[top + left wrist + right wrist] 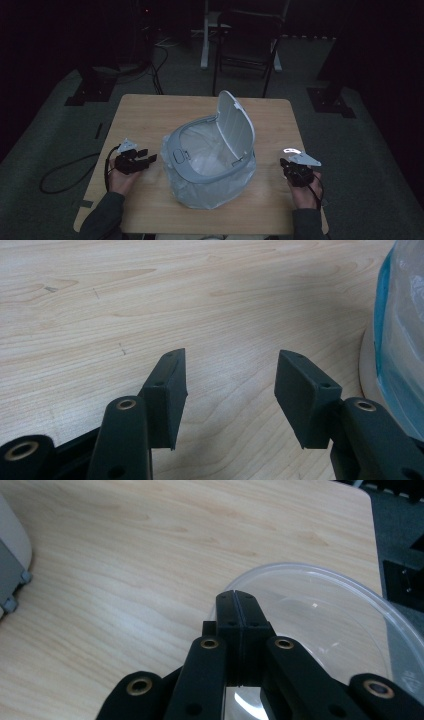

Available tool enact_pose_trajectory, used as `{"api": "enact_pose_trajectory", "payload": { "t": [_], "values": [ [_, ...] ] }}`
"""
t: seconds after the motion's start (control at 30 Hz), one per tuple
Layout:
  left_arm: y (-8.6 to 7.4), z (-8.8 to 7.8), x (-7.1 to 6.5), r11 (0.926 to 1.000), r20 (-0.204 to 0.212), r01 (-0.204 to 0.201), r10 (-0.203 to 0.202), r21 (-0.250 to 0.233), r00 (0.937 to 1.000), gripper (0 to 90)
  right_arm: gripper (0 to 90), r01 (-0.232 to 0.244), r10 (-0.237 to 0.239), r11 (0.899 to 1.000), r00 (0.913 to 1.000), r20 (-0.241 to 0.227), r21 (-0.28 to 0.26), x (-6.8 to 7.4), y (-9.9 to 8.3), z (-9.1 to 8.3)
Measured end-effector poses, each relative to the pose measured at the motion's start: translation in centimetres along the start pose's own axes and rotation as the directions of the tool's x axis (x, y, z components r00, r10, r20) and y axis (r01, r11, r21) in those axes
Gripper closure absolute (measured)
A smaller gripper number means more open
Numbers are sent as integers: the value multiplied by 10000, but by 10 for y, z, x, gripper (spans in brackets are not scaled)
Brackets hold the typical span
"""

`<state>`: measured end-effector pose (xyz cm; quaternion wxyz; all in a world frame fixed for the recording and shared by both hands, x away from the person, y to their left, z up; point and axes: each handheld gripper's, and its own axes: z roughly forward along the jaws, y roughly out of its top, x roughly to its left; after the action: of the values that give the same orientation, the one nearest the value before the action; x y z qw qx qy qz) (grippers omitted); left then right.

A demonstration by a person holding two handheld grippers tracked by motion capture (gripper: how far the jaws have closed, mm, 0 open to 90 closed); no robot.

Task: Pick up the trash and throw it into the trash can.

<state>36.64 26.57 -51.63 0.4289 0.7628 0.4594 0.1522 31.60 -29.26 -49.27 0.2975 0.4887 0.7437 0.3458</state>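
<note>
- No brand, label or legible writing could be made out on any item; the high view was dim.
- Right gripper (239,597): held in the person's right hand at the near right part of the table (150,115), jaws pointing away from the person. Jaws were pressed fully together, pad against pad, nothing between them.
- In the right gripper view a clear round plastic dish (320,625) lay on the wood directly beneath and beyond the closed jaws; contact could not be judged.
- Left gripper (231,390): held in the left hand at the near left of the table, wrist resting low, jaws aimed toward the bin. Jaws stood well apart, empty, bare wood showing between them.
- Grey bin (212,160): sat mid-table between the two grippers, apart from both, lined with a clear plastic bag (200,192) bunched around its outside.
- Bin lid (235,127): hinged up, standing near upright at the far right of the rim.
- Beyond the table: a dark chair (247,40) on the floor.
</note>
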Motion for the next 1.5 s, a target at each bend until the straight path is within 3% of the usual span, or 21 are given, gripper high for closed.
{"api": "enact_pose_trajectory", "payload": {
  "t": [0.1, 0.33, 0.7, 0.93, 1.1, 1.23, 1.37, 1.5],
  "values": [
    [0, 0, -1, 10000, -19, -1, 1, 30, 10000, 479, 900, -19, 19, 10000, 10000, -30, -33, 3, 2, 4],
    [-1, 0, -1, 10000, 15, -15, 15, 35, 10000, 479, 899, 602, -595, 9980, 9976, -353, 173, 25, 8, 19],
    [-1, 1, -2, 10000, 12, -40, 40, 79, 10000, 477, 870, 1119, -1063, 9920, 9901, -911, 586, 47, 1, 28],
    [-1, 1, -3, 10000, 24, -38, 37, 66, 10000, 477, 830, 1401, -1435, 9894, 9830, -1147, -371, 57, 17, 2],
    [0, 0, -3, 10000, 24, -62, 62, 50, 10000, 476, 765, 1412, -1537, 9816, 9837, -931, -1289, 55, 32, -23],
    [0, 0, -2, 10000, 19, -44, 44, 33, 10000, 477, 686, 1293, -1368, 9776, 9900, -346, -1660, 45, 34, -34],
    [-1, 1, -3, 10000, 10, -34, 34, 52, 10000, 477, 643, 1167, -1176, 9865, 9931, -15, -1145, 34, 27, -30],
    [-1, 1, -3, 10000, 8, -10, 10, 51, 10000, 475, 685, 1326, -1340, 9890, 9909, -160, -658, 34, 20, -23]
  ]
}}
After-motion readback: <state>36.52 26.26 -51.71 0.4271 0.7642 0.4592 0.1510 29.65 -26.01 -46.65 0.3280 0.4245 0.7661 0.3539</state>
